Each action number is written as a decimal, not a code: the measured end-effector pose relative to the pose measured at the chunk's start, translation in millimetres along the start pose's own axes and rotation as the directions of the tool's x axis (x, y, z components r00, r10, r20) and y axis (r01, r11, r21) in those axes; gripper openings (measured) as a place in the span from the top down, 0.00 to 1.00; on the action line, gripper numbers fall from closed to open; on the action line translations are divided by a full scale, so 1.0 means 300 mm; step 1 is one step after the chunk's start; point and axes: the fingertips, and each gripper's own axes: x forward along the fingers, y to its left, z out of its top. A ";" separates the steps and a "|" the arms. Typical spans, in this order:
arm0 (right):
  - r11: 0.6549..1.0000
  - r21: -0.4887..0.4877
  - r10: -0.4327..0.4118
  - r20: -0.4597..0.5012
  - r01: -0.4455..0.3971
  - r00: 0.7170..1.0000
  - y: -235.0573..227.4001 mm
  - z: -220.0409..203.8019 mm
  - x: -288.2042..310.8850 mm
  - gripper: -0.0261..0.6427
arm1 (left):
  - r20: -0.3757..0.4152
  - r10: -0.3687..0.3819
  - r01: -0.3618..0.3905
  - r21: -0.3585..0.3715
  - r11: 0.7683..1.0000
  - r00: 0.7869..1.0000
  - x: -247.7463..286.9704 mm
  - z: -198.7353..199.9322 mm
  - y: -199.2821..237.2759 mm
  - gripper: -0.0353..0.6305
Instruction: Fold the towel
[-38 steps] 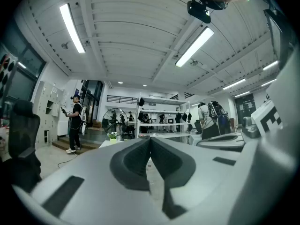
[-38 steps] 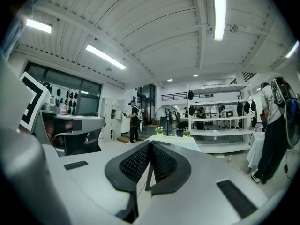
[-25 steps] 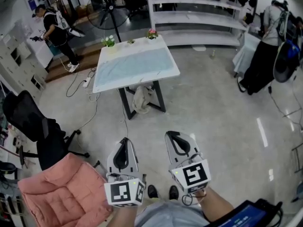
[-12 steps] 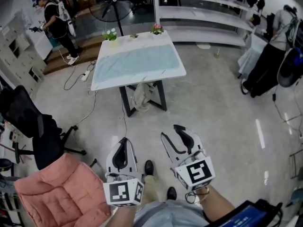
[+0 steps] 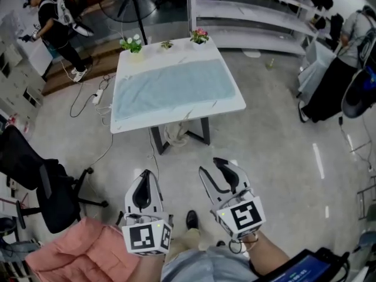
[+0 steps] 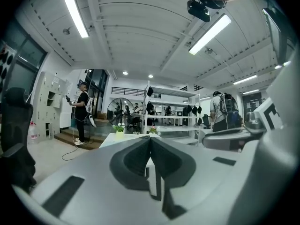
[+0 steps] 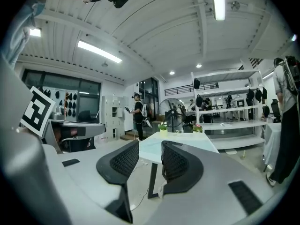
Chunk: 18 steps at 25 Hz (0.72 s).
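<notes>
Plainly you are only on the approach: the towel (image 5: 170, 88) lies spread flat and unfolded on the worktop (image 5: 176, 120) in the upper middle of the head view, well apart from both tools. Your left hand-held gripper (image 5: 144, 175) has its jaws pressed together on nothing. Your right hand-held gripper (image 5: 210, 165) has just been easing its jaws inward a little, yet they stand apart with nothing between them. Next, I judge, you must close on the worktop, part the left jaws, and take two corners of one towel edge. The head view gives you the towel's whole outline and the flower pots (image 5: 132, 43) at its far edge. The right gripper view offers only an edge-on pale strip, probably the towel (image 7: 180, 142), though it is hard to tell from the worktop there.
</notes>
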 end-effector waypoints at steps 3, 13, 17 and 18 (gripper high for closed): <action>1.000 -0.009 -0.009 0.015 0.009 1.000 -0.029 0.022 0.137 0.71 | 0.025 -0.009 0.009 0.004 1.000 1.000 0.121 0.034 0.067 0.94; 0.997 -0.034 -0.072 0.060 0.074 0.996 -0.125 0.155 0.331 0.72 | 0.061 -0.066 0.064 0.020 0.998 0.996 0.314 0.119 0.153 0.94; 0.995 -0.008 -0.094 0.042 0.095 0.995 -0.200 0.139 0.387 0.72 | 0.010 -0.076 0.076 0.024 0.997 0.997 0.388 0.062 0.156 0.94; 0.995 0.001 -0.098 0.035 0.098 0.995 -0.231 0.125 0.411 0.72 | -0.004 -0.076 0.076 0.025 0.997 0.997 0.423 0.043 0.151 0.94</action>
